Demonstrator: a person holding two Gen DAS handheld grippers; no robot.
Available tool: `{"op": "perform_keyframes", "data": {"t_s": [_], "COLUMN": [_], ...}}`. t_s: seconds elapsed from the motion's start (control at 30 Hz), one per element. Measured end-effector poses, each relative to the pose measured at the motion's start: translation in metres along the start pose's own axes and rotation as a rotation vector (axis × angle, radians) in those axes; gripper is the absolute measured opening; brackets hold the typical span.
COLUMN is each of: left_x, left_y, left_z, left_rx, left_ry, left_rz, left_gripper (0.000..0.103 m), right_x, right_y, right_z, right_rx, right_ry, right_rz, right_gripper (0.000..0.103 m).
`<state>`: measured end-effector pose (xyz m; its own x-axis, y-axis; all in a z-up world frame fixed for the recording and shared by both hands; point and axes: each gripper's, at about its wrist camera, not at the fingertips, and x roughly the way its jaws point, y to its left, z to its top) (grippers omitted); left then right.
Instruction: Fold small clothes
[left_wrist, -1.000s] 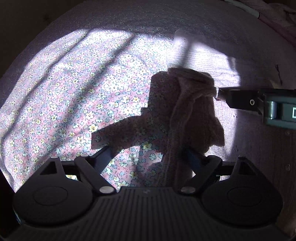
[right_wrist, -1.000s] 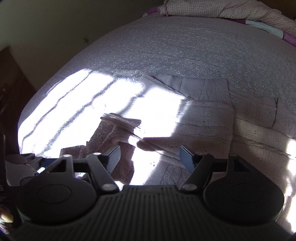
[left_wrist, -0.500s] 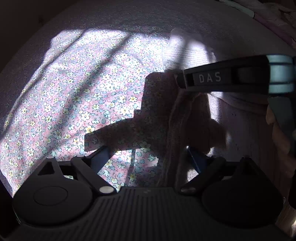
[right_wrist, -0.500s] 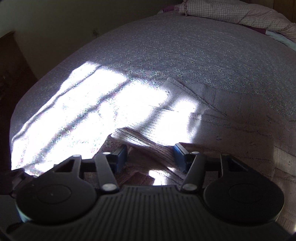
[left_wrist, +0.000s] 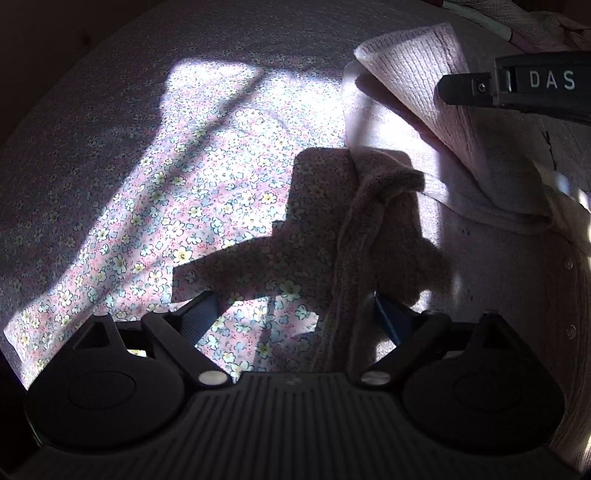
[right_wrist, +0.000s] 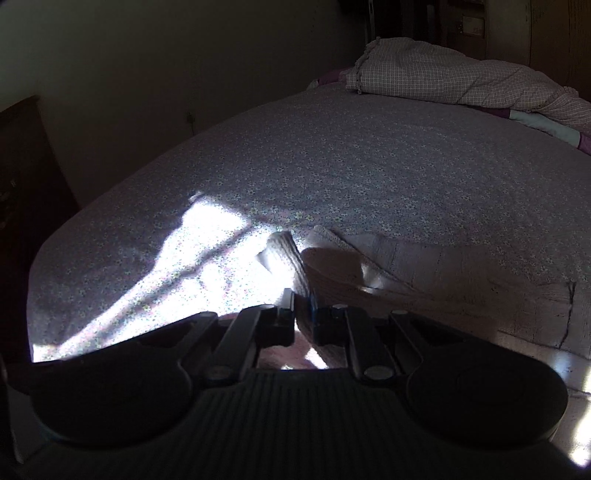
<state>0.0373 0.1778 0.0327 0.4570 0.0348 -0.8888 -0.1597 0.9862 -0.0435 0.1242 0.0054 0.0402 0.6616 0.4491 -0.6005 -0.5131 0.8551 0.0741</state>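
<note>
A pale pink knit garment (left_wrist: 480, 177) lies on the floral bedsheet (left_wrist: 177, 184). One corner of it (left_wrist: 417, 62) is lifted and folded over, held up by my right gripper (left_wrist: 476, 88) at the top right of the left wrist view. In the right wrist view my right gripper (right_wrist: 303, 308) has its jaws closed tight on that edge of the garment (right_wrist: 288, 258), pads pressing the cloth. My left gripper (left_wrist: 295, 314) stays open low over the bed. A bunched strip of the garment (left_wrist: 369, 229) runs between its fingers, close to the right one.
Strong sun lights part of the sheet (right_wrist: 207, 251); the remainder is in shadow. A checked quilt (right_wrist: 443, 74) is heaped at the far end of the bed. Dark wooden furniture (right_wrist: 22, 166) stands at the left beside the bed's edge.
My right gripper came down on the garment's edge, shut on it and raised the corner. The left gripper kept still and open.
</note>
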Motion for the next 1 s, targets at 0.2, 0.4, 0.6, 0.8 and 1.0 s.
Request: {"op": "perform_keyframes", "data": {"t_s": [0.2, 0.4, 0.6, 0.8, 1.0], "left_x": [-0.008, -0.019, -0.028, -0.026, -0.022], "left_y": [0.001, -0.008, -0.019, -0.029, -0.041], "left_z": [0.002, 0.004, 0.005, 0.005, 0.008], "left_rx": [-0.025, -0.017, 0.006, 0.027, 0.058], "left_ry": [-0.010, -0.031, -0.050, -0.051, -0.045], "left_rz": [-0.014, -0.014, -0.013, -0.012, -0.018], "left_gripper": [0.096, 0.096, 0.096, 0.096, 0.096], "right_x": [-0.040, -0.069, -0.090, -0.118, -0.125], "right_y": [-0.030, -0.058, -0.086, -0.129, -0.177], "right_z": [0.005, -0.001, -0.015, -0.037, -0.064], "right_rx": [0.056, 0.094, 0.153, 0.242, 0.387], "right_ry": [-0.092, -0.140, -0.166, -0.180, -0.160], "right_rz": [-0.046, -0.107, -0.169, -0.259, -0.339], "right_gripper": [0.011, 0.011, 0.011, 0.011, 0.011]}}
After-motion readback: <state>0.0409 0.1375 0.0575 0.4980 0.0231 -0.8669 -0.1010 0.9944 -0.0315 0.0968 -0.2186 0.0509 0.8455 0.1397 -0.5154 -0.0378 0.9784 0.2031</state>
